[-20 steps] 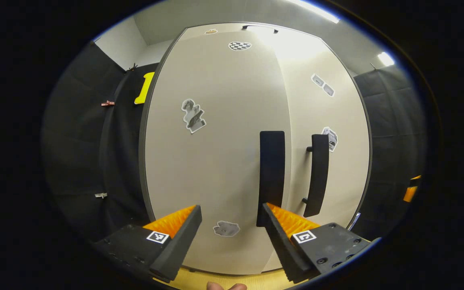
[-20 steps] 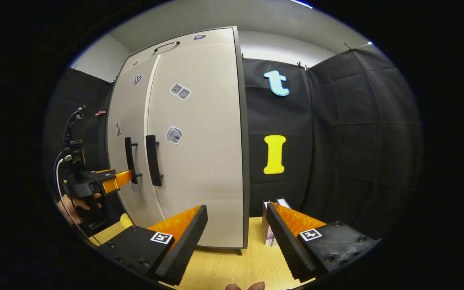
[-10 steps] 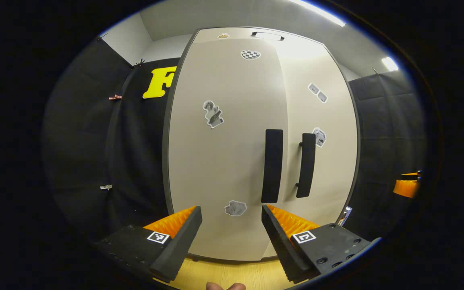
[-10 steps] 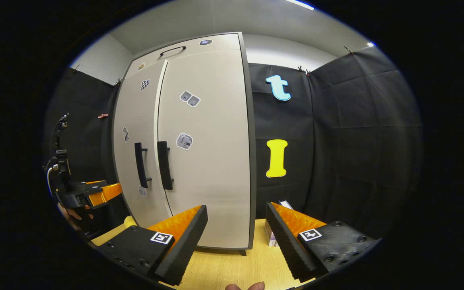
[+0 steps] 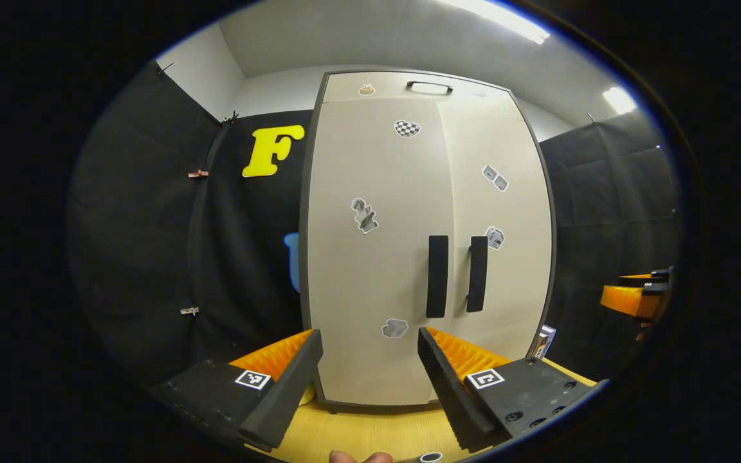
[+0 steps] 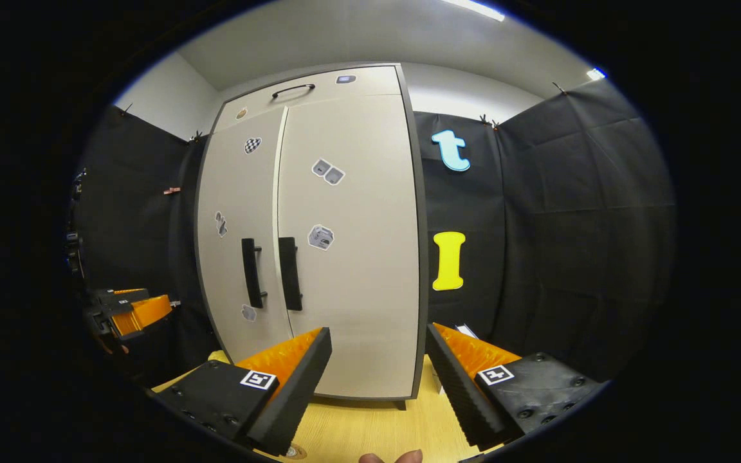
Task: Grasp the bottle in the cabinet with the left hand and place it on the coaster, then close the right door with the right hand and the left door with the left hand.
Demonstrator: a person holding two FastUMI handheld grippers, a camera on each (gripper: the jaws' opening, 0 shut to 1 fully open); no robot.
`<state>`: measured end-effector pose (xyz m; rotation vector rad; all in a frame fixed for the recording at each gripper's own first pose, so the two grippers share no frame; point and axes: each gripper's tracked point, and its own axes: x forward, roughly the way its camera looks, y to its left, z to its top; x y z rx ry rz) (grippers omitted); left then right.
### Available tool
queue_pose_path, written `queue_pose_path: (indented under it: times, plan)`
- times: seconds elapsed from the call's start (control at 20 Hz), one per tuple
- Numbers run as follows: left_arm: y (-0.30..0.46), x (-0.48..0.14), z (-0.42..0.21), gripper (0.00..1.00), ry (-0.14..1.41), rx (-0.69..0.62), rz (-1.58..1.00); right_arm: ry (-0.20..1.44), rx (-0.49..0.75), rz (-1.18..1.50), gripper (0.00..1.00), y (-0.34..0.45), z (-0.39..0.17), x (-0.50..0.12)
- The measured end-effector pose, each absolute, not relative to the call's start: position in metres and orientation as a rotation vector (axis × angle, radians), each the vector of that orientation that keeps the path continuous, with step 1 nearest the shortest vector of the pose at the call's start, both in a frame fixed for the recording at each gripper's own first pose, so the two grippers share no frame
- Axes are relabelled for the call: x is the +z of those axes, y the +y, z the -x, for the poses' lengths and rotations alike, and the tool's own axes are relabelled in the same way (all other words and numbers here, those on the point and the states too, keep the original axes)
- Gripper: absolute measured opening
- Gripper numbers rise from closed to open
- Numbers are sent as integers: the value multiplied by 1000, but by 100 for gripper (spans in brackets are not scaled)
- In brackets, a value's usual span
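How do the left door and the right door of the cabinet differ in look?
The left door carries three stickers: a checkered one near its top, one at mid height, one low down. The right door carries two, both in its upper half. The left door's handle sits at its right edge, the right door's handle at its left edge. Both doors are beige, shut, with dark vertical handles.

- The left gripper (image 5: 370, 360) is pointing level and forward, its jaws standing wide apart and gripping nothing.
- The right gripper (image 6: 378, 360) is pointing level and forward, its jaws likewise spread and gripping nothing.
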<state>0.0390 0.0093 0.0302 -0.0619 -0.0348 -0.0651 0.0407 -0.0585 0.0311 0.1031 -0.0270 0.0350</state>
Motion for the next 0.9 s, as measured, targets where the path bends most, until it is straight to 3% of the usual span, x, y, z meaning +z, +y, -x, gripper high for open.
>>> queue_pose_path:
  times: [0.9]
  plan:
    - [30,15,3,95,-13,-93,52,-39,26,-79,98,-10,-7,32]
